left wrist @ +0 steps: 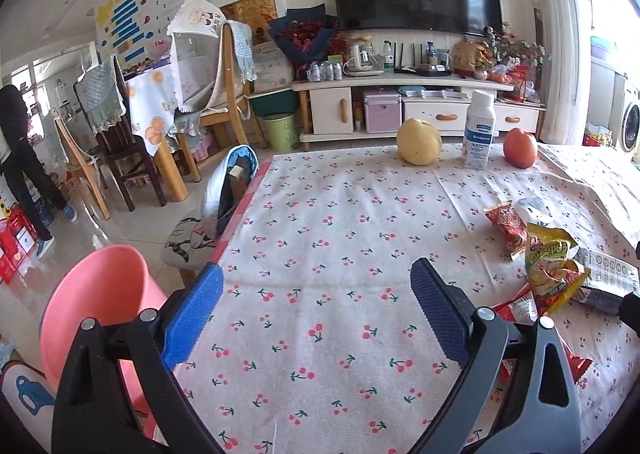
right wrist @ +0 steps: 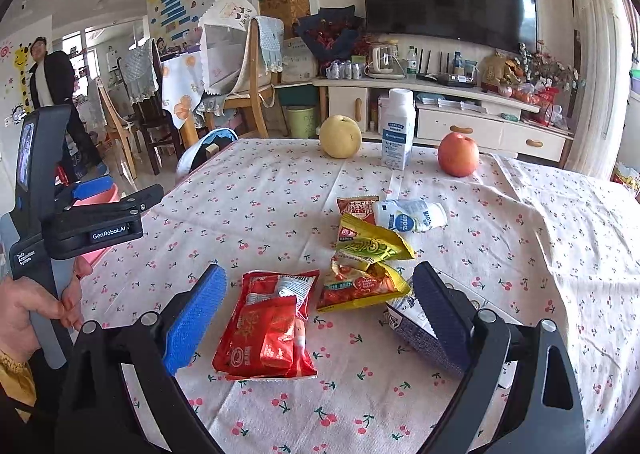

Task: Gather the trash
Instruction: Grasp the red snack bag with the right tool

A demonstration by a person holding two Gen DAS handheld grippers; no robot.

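Living room, table under cherry-print cloth (right wrist: pixel 256 190). Trash heaped mid-cloth: red wrapper (right wrist: pixel 268 330), yellow wrappers (right wrist: pixel 368 258) behind it, crushed white bottle (right wrist: pixel 412 215) beyond.

Right gripper (right wrist: pixel 320 314) spread wide, astride red wrapper, likely lined up for pick.

Left gripper (left wrist: pixel 316 294) likewise spread, empty, left of heap.

Pink bin (left wrist: pixel 96 306) off table's left edge, probably trash target; base cut off. Grey carton (right wrist: pixel 420 334) half hidden behind right finger.

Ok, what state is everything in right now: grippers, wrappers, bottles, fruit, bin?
Left gripper: open, empty.
Right gripper: open, over the red wrapper.
Yellow wrappers: crumpled, on the table.
Small bottle: lying down.
Tall bottle: upright, capped.
Pear, apple: whole.
Pink bin: beside table.
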